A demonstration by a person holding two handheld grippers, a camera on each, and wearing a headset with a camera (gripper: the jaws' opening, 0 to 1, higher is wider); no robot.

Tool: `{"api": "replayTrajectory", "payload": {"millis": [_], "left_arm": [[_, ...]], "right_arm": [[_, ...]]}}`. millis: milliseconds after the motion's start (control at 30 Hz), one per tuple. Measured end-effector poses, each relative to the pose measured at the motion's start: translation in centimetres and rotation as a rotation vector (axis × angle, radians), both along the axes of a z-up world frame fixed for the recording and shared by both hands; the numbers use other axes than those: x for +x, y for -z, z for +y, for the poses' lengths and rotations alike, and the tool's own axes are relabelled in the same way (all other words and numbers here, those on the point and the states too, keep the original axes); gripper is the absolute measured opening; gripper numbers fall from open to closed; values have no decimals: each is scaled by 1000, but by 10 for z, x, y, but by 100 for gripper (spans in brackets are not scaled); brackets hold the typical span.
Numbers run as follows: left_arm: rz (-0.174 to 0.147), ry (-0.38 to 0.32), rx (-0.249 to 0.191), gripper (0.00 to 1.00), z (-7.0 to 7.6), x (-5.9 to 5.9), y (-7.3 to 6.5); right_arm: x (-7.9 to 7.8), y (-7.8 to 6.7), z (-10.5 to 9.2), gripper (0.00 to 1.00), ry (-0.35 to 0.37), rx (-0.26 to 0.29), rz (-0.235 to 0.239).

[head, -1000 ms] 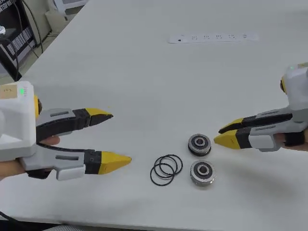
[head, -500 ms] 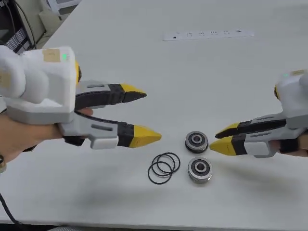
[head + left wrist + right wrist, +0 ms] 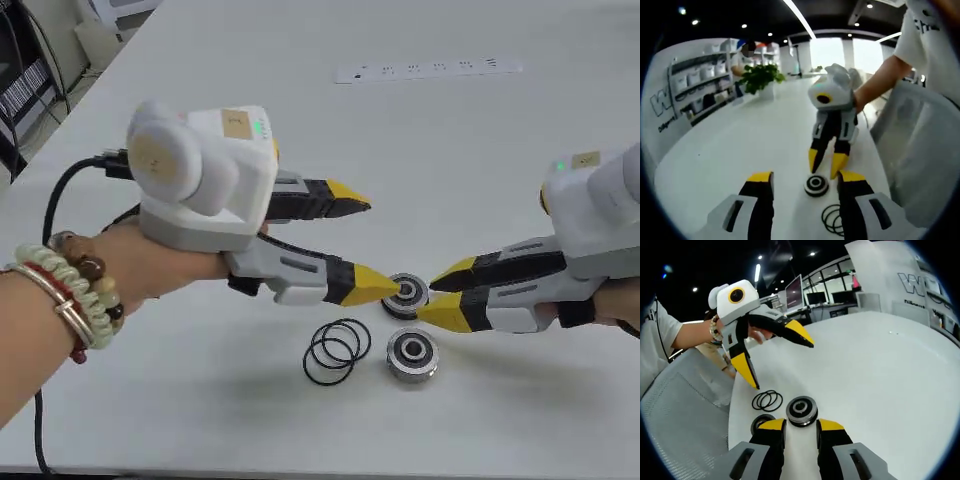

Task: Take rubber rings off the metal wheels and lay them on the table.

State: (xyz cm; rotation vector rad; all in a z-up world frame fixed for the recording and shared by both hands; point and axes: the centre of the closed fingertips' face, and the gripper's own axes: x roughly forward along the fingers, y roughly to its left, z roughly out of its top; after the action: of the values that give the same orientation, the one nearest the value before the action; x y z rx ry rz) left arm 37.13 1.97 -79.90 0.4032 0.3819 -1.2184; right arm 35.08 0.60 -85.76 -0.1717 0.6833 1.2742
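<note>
Noting left gripper [image 3: 378,246] with jaws wide apart, clamping nothing, lower tip just beside the far metal wheel [image 3: 406,294]. Found right gripper [image 3: 432,295] with jaws a narrow gap apart, likewise empty, tips at the same wheel's opposite side; cannot tell contact. Logged second metal wheel [image 3: 412,353] just nearer in the head view, flat on table [image 3: 200,420]. Counted about three loose rubber rings [image 3: 337,352], overlapping on the table beside that wheel, close to the near edge. Saw wide bare tabletop beyond, up to white power strip [image 3: 428,70]; table's left edge well apart from the work. Spotted a large "W" on wall [image 3: 670,115] in both gripper views, remainder unreadable. Could not read tan label [image 3: 237,121] on left gripper housing, nor the power strip markings.
</note>
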Motion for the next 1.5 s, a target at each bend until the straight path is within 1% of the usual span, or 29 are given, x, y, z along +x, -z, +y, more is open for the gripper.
{"api": "replayTrajectory", "payload": {"millis": [100, 133, 167, 200, 233, 333, 400, 467, 500, 567, 667, 767, 867, 900, 933, 1000, 1100, 1133, 1167, 1233, 1300, 1500], "left_arm": [[3, 16, 31, 48, -7, -1, 11], [0, 17, 46, 45, -8, 0, 15], [-5, 22, 72, 43, -8, 0, 20], [-4, 27, 80, 42, -9, -1, 23], [0, 31, 85, 41, -10, -1, 26], [31, 37, 93, 41, -12, -3, 33], [34, 36, 95, 40, -13, -3, 36], [39, 34, 94, 38, -14, -2, 37], [48, 30, 88, 36, -14, -2, 38], [55, 30, 79, 33, -15, -2, 39], [49, 38, 83, 30, -16, -3, 41], [58, 33, 84, 27, -16, -4, 44], [56, 23, 95, 21, -15, -3, 47], [58, 14, 79, 17, -16, -2, 46], [59, 18, 89, 17, -16, -2, 48], [67, 15, 84, 14, -16, -3, 48], [71, 2, 77, 14, -16, -3, 48], [76, -7, 73, 15, -16, -3, 48], [84, -17, 67, 15, -15, -3, 48], [97, -33, 51, 15, -14, -3, 49], [102, -38, 41, 15, -13, -3, 49], [103, -44, 31, 15, -13, -4, 49]], "right_arm": [[0, 2, 0, 20, -12, -15, -17], [1, 2, 0, 21, -12, -17, -20], [1, 3, -1, 20, -12, -18, -23], [1, 3, -1, 20, -13, -19, -26], [2, 3, -1, 20, -13, -21, -29], [4, 4, -2, 19, -13, -29, -39], [5, 6, -2, 18, -10, -34, -41], [5, 6, -1, 18, -9, -32, -44], [5, 6, -1, 17, -12, -33, -46], [5, 7, -1, 17, -18, -38, -53], [5, 7, 0, 16, -22, -41, -59], [5, 7, -1, 16, -24, -41, -64], [5, 7, -1, 15, -28, -44, -71], [5, 7, -1, 15, -29, -46, -73], [6, 7, -1, 15, -29, -47, -77], [6, 7, -2, 14, -30, -47, -79], [6, 7, -2, 14, -31, -48, -82], [6, 7, -2, 14, -32, -49, -84], [6, 8, -3, 13, -38, -57, -98], [6, 8, -3, 12, -38, -58, -100], [7, 8, -4, 11, -38, -61, -101], [6, 8, -5, 7, -35, -66, -113]]}}
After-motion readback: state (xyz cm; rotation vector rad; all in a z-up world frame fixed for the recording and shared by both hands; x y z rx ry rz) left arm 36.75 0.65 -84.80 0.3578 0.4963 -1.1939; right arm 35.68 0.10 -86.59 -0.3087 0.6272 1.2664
